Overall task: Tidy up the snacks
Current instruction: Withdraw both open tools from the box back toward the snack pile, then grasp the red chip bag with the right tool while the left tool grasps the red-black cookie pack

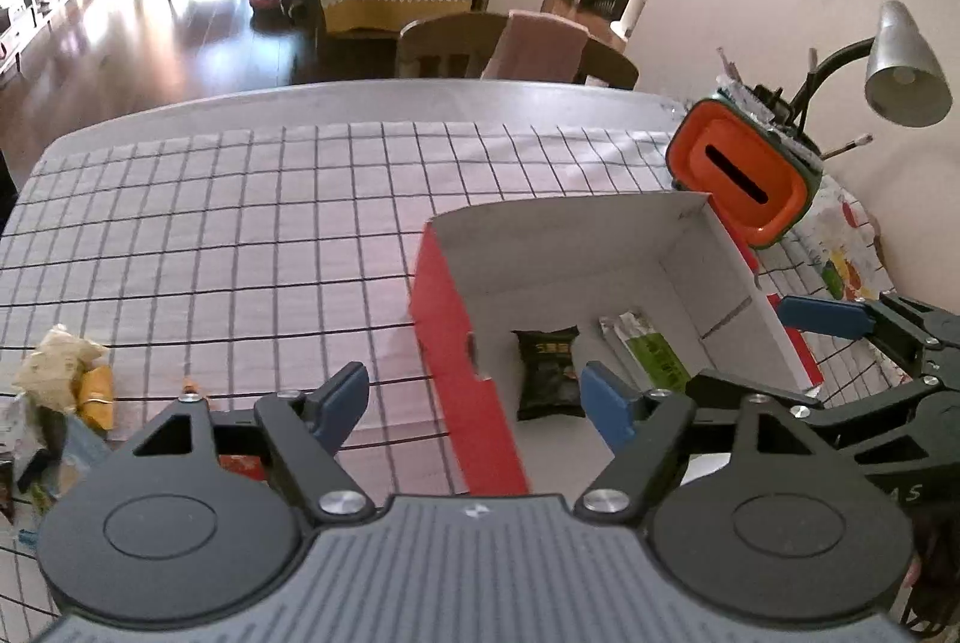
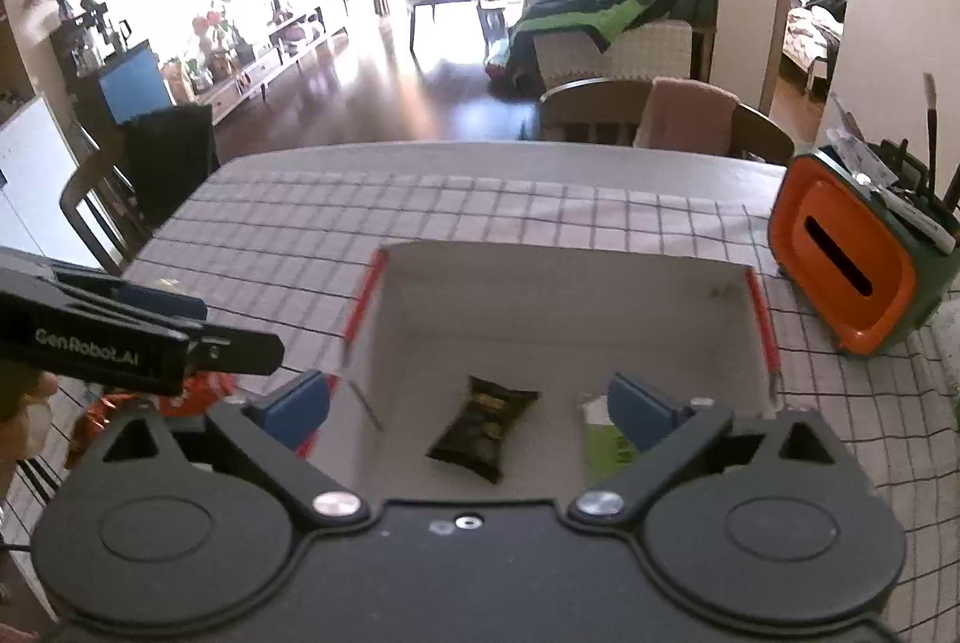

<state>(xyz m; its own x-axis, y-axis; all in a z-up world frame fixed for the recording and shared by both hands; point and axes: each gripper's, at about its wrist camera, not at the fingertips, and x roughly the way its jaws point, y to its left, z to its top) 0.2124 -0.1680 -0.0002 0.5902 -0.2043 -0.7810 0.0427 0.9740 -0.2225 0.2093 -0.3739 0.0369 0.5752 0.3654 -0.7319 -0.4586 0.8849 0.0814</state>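
Note:
A red box with a white inside (image 1: 456, 343) stands on the checked tablecloth; it also shows in the right wrist view (image 2: 540, 307). Inside lie a black snack packet (image 1: 549, 367) (image 2: 486, 427) and a green and silver packet (image 1: 651, 352) (image 2: 603, 442). My left gripper (image 1: 477, 400) is open and empty, straddling the box's red left wall. My right gripper (image 2: 468, 403) is open and empty, above the box's near edge. Loose snack packets (image 1: 66, 379) lie at the left, and a red packet (image 2: 192, 394) shows under the left gripper.
An orange and green holder (image 1: 744, 169) (image 2: 852, 259) with pens stands behind the box on the right. A desk lamp (image 1: 900, 66) leans over it. Chairs (image 1: 516, 48) stand at the table's far edge.

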